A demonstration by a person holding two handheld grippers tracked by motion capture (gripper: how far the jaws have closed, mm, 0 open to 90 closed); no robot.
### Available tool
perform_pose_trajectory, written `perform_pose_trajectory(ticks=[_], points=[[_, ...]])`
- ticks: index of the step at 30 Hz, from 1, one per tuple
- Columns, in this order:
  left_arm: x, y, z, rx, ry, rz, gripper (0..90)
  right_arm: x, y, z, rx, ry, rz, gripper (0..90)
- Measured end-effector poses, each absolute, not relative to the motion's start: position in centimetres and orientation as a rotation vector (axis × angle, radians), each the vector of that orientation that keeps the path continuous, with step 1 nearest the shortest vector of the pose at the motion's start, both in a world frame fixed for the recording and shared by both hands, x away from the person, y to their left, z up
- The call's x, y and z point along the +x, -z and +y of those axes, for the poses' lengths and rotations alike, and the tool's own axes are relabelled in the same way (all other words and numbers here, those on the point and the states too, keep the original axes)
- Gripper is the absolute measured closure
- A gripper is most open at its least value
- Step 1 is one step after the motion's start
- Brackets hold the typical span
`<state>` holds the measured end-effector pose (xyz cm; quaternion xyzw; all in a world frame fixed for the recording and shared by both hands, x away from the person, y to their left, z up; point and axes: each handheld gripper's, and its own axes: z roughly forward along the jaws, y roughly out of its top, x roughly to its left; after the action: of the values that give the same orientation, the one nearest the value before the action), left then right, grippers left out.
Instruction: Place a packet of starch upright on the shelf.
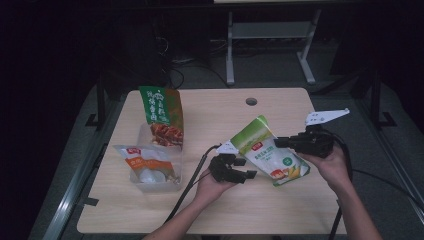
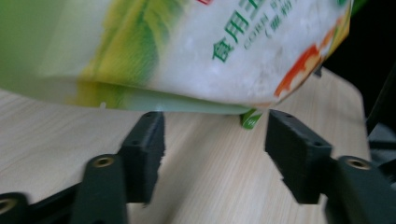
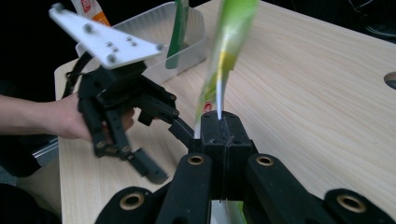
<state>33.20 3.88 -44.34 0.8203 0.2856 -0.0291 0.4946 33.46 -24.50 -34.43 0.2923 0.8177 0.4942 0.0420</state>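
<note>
My right gripper (image 3: 219,126) has its jaws closed on the edge of the green and white bag (image 1: 267,150), which hangs over the table (image 1: 280,210). In my left gripper view the jaws of my left gripper (image 2: 215,144) stand wide, empty, just under the bag's bottom. From above, the clear tray (image 1: 150,181) with two other packets sits well apart at the left; the near table edge is free.

Two hand-held grippers, both forearms reaching in over the table.
Left gripper (image 1: 246,174) — gripped in the left hand (image 1: 212,186), jaws spread apart, nothing between them. Right gripper (image 1: 278,142) — held by the right hand (image 1: 330,165), jaws pressed together on a thin bag edge.
</note>
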Motion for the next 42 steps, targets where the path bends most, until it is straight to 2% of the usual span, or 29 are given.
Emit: perform_pose_trajectory(ticks=[4, 8, 10, 16, 24, 33, 42], points=[[34.1, 44.5, 4.5, 1.946, 0.110, 0.725, 45.7, 33.3, 34.2, -24.2, 0.867, -1.525, 2.505, 90.0], [34.5, 44.9, 4.7, 1.948, 0.131, 0.757, 40.0, 33.4, 34.1, -23.8, 0.856, -1.519, 2.521, 90.0], [34.5, 44.9, 4.7, 1.930, 0.133, 0.757, 40.5, 33.4, 34.2, -23.7, 0.850, -1.529, 2.526, 90.0], [34.4, 43.9, 5.2, 1.883, 0.122, 0.727, 66.7, 33.4, 34.2, -23.7, 0.846, -1.548, 2.516, 90.0], [34.0, 42.5, 6.1, 1.883, 0.012, 0.709, 82.5, 33.4, 34.2, -23.4, 0.825, -1.566, 2.515, 90.0], [33.2, 40.6, 7.3, 1.902, -0.131, 0.715, 85.0, 33.7, 34.5, -22.9, 0.812, -1.545, 2.536, 89.7], [32.9, 40.5, 7.8, 1.955, -0.196, 0.711, 85.3, 34.0, 36.0, -22.2, 0.833, -1.477, 2.591, 89.0]])
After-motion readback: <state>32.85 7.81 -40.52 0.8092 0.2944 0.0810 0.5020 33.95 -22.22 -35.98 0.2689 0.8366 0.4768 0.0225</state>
